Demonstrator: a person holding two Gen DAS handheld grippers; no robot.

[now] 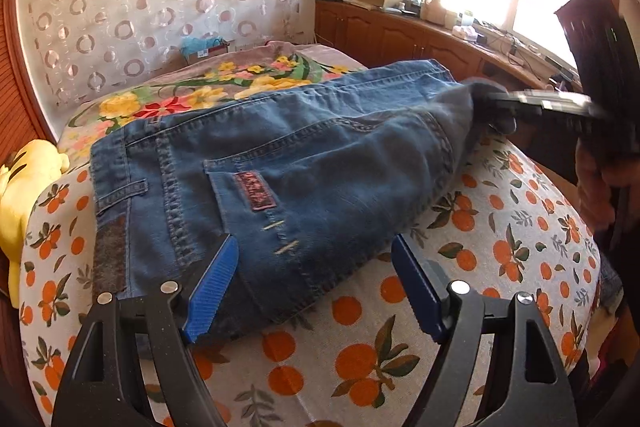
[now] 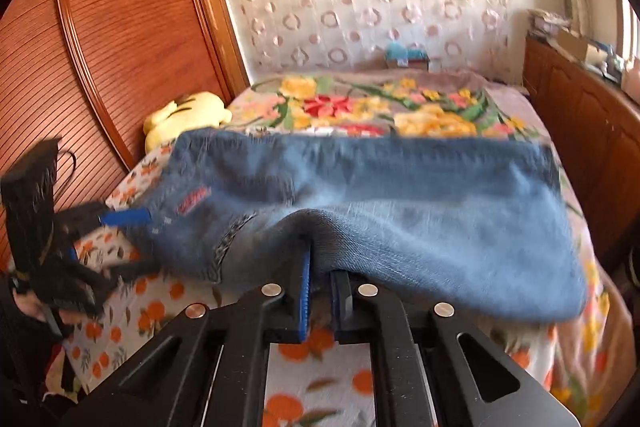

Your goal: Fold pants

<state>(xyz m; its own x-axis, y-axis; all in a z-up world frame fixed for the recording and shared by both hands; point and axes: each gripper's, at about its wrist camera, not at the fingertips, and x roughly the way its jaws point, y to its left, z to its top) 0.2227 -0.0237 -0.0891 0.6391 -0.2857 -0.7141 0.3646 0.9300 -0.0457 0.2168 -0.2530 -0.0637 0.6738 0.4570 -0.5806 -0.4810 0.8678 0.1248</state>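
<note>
The blue jeans (image 1: 280, 155) are lying on the bed, on the sheet with orange fruit print (image 1: 360, 355), and their far part is reaching the flowered blanket (image 1: 192, 95).

The left gripper (image 1: 316, 283) is standing low over the sheet at the near edge of the jeans. Its jaws are spread wide. The left blue finger (image 1: 212, 291) is resting on the denim below the back pocket (image 1: 264, 211), and the right one is over the bare sheet just beside the hem; nothing is being held between them.

The right gripper (image 2: 320, 291) is clenched on a fold of the jeans (image 2: 400, 211) and is lifting this part above the bed, so the cloth is hanging down over its fingers. In the left wrist view this gripper (image 1: 500, 103) is coming in from the right side, nearly level, with the person's hand (image 1: 600, 187) behind it; the picture is blurred there.

The long axis of the jeans is running left to right across the bed. The waistband with belt loops (image 1: 120, 187) is pointing toward the yellow plush toy (image 1: 24, 195) and the wooden wardrobe (image 2: 100, 47), the other end toward the right gripper.
</note>
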